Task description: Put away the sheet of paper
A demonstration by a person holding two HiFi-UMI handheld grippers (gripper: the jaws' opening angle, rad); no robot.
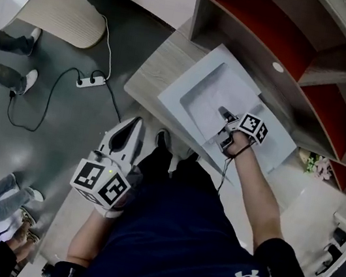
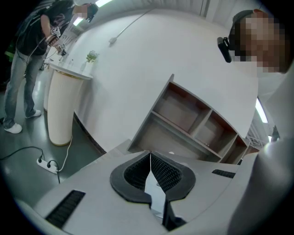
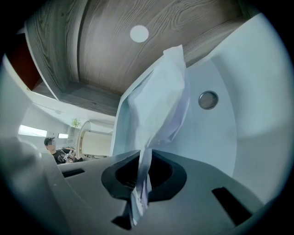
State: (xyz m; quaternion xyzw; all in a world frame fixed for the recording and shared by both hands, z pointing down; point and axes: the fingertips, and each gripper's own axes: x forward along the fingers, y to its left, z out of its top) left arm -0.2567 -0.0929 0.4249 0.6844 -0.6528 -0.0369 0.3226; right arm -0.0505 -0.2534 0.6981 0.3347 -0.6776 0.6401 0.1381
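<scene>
the white sheet of paper [image 3: 156, 101] is all crumpled, lower end pinched in the right gripper [image 3: 141, 161], rest sticking up

A white logo [image 1: 246, 275] (Under Armour) marks the dark shirt [image 1: 189, 237].

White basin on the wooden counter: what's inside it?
In the white basin, the right gripper holds a crumpled sheet of paper pinched in its jaws. A round metal drain shows beside it. The basin surface behind the paper is covered.
</scene>
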